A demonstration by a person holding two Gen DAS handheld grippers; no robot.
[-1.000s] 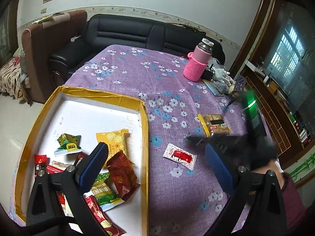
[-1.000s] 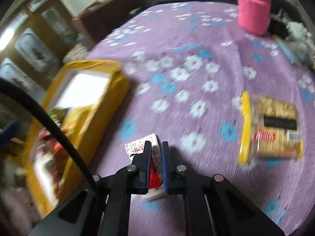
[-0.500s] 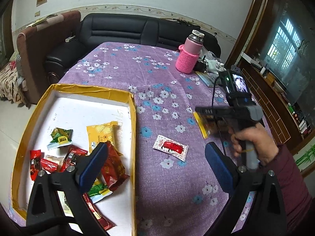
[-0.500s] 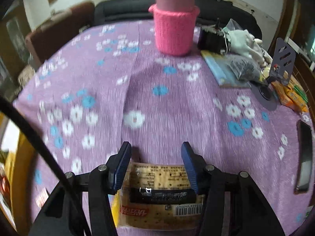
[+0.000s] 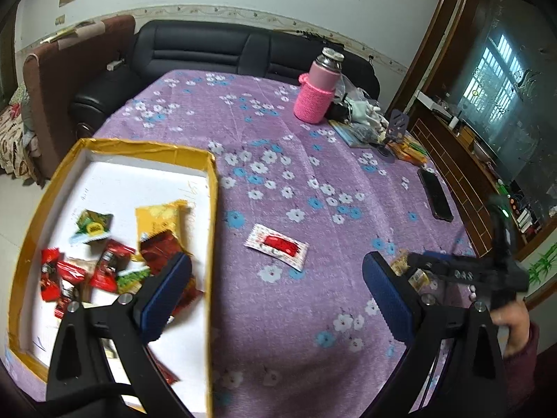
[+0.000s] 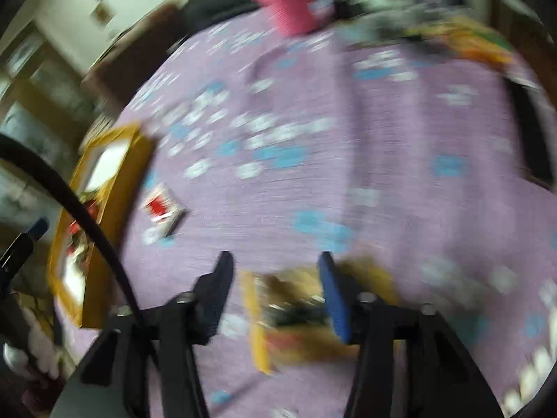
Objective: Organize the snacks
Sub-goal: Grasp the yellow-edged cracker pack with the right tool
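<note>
A yellow-rimmed box (image 5: 213, 188) on the left of the purple table holds several snack packets (image 5: 104, 264). A small white and red packet (image 5: 276, 246) lies on the cloth right of the box; it also shows in the right wrist view (image 6: 161, 209). My left gripper (image 5: 278, 296) is open and empty above the box's right edge. My right gripper (image 6: 275, 292) is open, its jaws on either side of a yellow cracker pack (image 6: 296, 317) on the cloth. The right wrist view is blurred. The cracker pack (image 5: 407, 270) peeks out under the right gripper in the left wrist view.
A pink-sleeved flask (image 5: 318, 92) stands at the far side, with gloves and bags (image 5: 362, 118) next to it. A black phone (image 5: 435, 195) lies near the right edge. A black sofa (image 5: 216, 55) is behind the table.
My right gripper has let go of the white and red packet, opened, moved right to the cracker pack and dropped low around it. The left gripper stayed open.
</note>
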